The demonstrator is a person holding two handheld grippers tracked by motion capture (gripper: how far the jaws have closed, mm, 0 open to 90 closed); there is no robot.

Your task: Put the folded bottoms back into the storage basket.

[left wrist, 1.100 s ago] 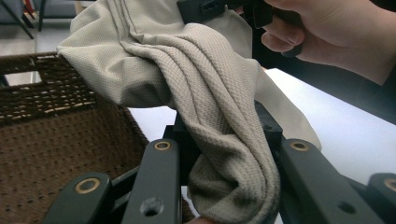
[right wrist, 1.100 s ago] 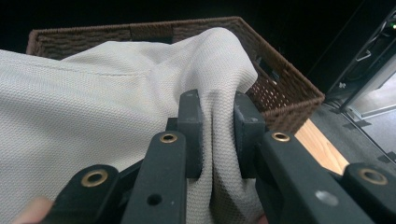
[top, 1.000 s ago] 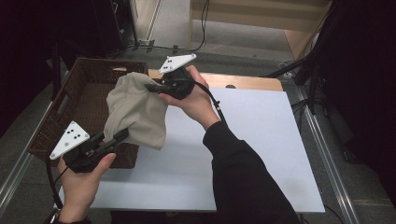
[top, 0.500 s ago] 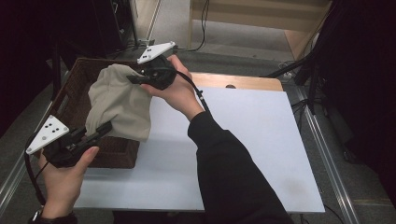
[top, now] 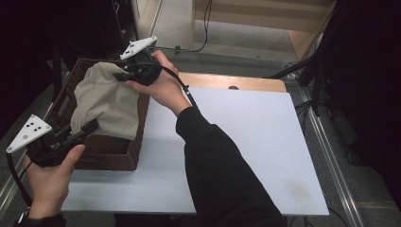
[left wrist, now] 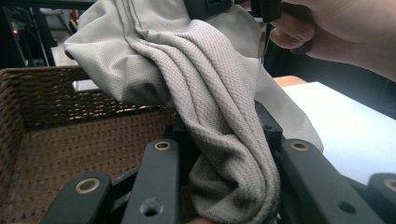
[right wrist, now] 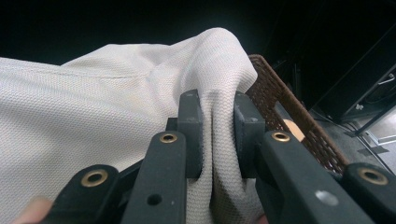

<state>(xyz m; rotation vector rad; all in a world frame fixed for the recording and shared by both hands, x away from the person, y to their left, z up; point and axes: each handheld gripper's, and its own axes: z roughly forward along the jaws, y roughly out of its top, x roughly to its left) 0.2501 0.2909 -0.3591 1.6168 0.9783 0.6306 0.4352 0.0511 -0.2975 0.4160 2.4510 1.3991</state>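
A beige cloth (top: pixel 105 99) hangs stretched over a brown wicker basket (top: pixel 109 155) at the worktop's (top: pixel 246 142) left edge. The left gripper (top: pixel 90 126) clamps the cloth's near end, bunched between its jaws; the right gripper (top: pixel 120 75) pinches a fold at the far end.

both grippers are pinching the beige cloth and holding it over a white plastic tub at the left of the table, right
Not quite: it is a brown woven wicker basket, not a white plastic tub, as the high view shows. The rest holds: the left gripper and the right gripper both pinch the beige knitted cloth over it.
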